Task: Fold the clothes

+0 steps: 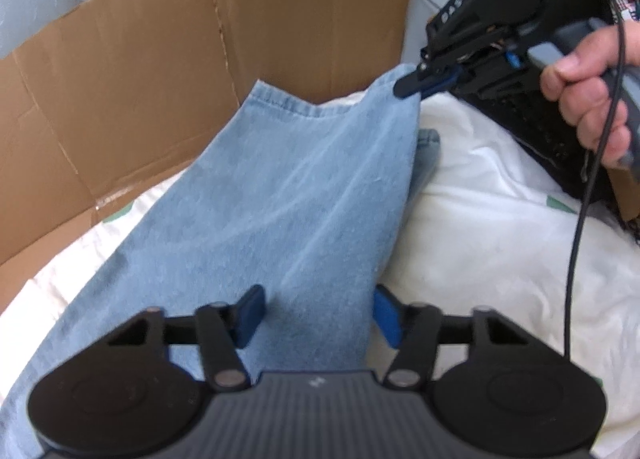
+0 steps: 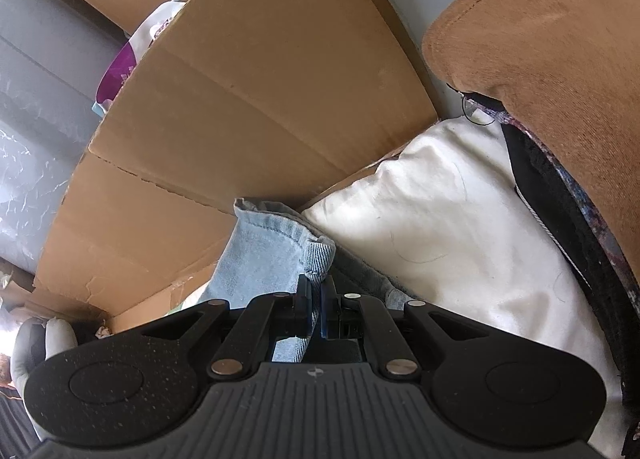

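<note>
Light blue jeans (image 1: 288, 203) lie stretched over a white bed sheet (image 1: 488, 227). My left gripper (image 1: 318, 315) is open, its two blue pads on either side of a jeans leg near me, not closed on it. My right gripper (image 1: 416, 85) appears at the upper right of the left wrist view, shut on the far hem corner of the jeans and lifting it. In the right wrist view the right gripper (image 2: 316, 299) is shut on the hem of the jeans (image 2: 276, 247), which bunches just ahead of the fingers.
A flattened cardboard box (image 1: 160, 71) stands along the far and left side of the bed. A white pillow (image 2: 440, 219) lies on the right. A person in a brown top (image 2: 552, 59) stands close at the right. A black cable (image 1: 576, 219) hangs from the right gripper.
</note>
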Demonstrator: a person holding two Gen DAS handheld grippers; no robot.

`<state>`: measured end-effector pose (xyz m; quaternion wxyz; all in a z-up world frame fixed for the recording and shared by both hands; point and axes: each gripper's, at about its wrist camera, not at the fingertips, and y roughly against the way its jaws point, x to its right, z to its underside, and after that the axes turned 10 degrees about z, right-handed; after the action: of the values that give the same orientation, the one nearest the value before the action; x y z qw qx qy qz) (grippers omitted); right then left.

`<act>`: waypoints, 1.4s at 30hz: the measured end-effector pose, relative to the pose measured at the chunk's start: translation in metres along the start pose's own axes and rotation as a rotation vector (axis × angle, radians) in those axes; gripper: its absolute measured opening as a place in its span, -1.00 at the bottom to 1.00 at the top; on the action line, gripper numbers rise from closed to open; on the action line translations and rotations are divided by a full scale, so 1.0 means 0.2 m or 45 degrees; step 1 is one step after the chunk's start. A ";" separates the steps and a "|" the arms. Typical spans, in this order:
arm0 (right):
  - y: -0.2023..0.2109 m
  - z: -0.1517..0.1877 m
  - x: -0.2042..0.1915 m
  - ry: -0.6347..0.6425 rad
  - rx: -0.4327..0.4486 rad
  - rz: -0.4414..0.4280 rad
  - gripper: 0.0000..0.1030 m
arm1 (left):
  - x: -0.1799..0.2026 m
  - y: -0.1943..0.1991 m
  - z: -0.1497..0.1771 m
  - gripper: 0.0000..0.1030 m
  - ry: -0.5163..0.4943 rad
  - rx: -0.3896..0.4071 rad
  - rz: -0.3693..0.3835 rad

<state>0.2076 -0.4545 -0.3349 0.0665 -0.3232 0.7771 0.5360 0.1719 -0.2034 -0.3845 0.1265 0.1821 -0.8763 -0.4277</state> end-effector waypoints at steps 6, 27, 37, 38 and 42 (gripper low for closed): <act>-0.02 0.00 0.01 -0.021 -0.004 -0.001 -0.95 | 0.03 0.04 -0.01 -0.29 -0.061 0.028 0.000; -0.03 0.00 -0.03 -0.046 0.014 0.022 -0.95 | 0.17 -0.09 0.05 0.02 -0.166 -0.067 -0.253; -0.06 0.08 0.09 -0.110 -0.011 0.053 -0.95 | 0.12 0.01 -0.01 -0.86 -0.135 -0.058 -0.151; -0.06 0.08 0.09 -0.115 -0.007 0.047 -0.95 | 0.12 0.01 -0.01 -0.88 -0.130 -0.066 -0.132; -0.06 0.11 0.11 -0.131 -0.014 0.020 -0.86 | 0.08 -0.01 -0.02 -0.93 -0.078 -0.083 -0.070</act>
<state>0.1917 -0.4466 -0.3641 0.1004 -0.2894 0.7722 0.5566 0.1586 -0.2142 -0.3831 0.0936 0.1886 -0.8600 -0.4648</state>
